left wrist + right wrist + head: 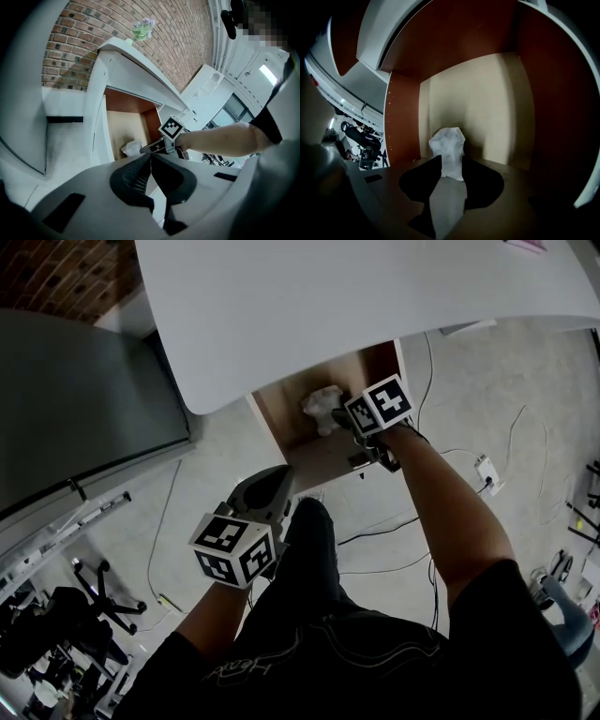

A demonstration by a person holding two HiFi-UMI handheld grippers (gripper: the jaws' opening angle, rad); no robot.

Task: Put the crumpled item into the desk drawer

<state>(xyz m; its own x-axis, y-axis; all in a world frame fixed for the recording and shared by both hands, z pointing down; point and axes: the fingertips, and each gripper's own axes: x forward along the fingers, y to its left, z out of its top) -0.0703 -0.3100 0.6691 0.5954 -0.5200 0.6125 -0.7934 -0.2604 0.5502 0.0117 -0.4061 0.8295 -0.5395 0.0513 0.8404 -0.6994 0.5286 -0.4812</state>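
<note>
1. Jaws of right gripper (449,169) parted inside desk drawer (487,108); released, not pressing.
2. White crumpled item (448,145) lying on drawer floor between the right jaw tips, poking out at their 12 o'clock.
3. Jaws of left gripper (151,164) clenched together, nothing between; outside the drawer, at its 7 o'clock in head view.
4. White desk top (356,306) overhanging the drawer at 12 o'clock.

We are looking at the open desk drawer (281,418), where the crumpled white item (323,407) is lying on its pale wooden bottom.
</note>
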